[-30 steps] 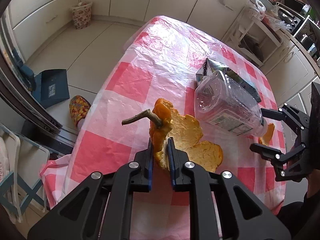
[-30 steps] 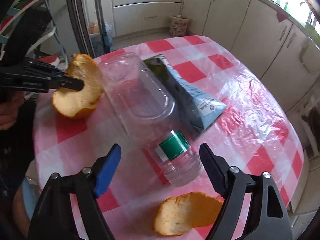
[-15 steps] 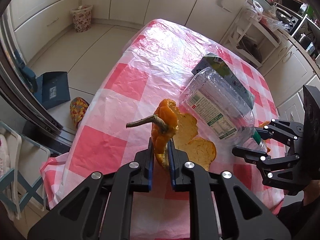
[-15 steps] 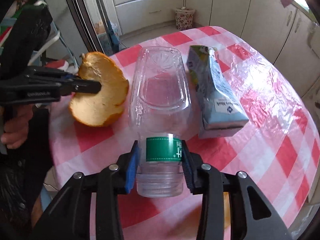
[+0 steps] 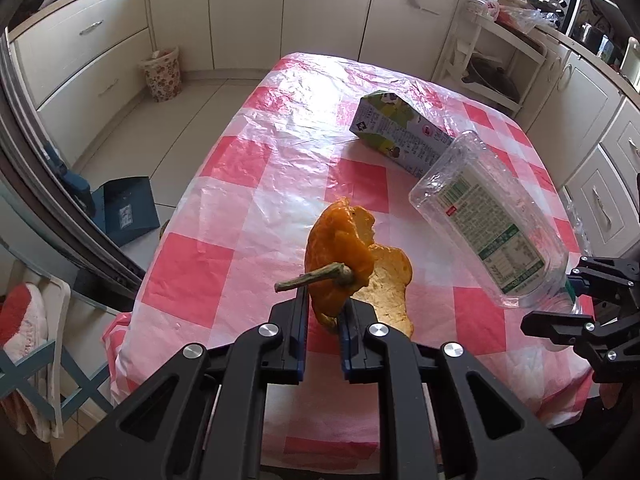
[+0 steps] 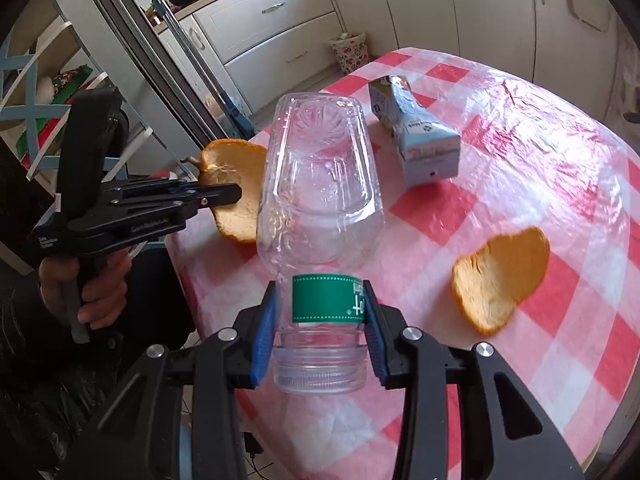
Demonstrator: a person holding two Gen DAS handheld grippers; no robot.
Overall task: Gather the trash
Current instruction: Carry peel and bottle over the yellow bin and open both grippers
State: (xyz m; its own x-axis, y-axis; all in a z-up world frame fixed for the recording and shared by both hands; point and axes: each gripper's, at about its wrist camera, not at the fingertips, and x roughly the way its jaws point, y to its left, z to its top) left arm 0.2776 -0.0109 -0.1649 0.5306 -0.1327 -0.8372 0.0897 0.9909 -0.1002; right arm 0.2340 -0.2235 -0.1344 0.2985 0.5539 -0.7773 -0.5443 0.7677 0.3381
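My left gripper (image 5: pixel 323 316) is shut on a large orange peel (image 5: pixel 340 256) with a stem and holds it above the table's near edge; that peel also shows in the right wrist view (image 6: pixel 236 196). My right gripper (image 6: pixel 320 312) is shut on the neck of a clear plastic bottle (image 6: pixel 320 184) and holds it lifted and tilted off the table; the bottle also shows in the left wrist view (image 5: pixel 488 220). A second orange peel (image 6: pixel 500 276) lies on the pink checked tablecloth (image 6: pixel 540 160). A blue-green carton (image 6: pixel 420 136) lies on its side further back.
A flowered waste basket (image 5: pixel 162 74) stands on the floor by the cabinets. A blue dustpan (image 5: pixel 120 208) lies on the floor left of the table. A chair with a cloth (image 5: pixel 28 332) stands at the near left. Cabinets surround the table.
My right gripper closed on the bottle's neck and lifted the bottle off the table. My left gripper kept the peel and raised it a little.
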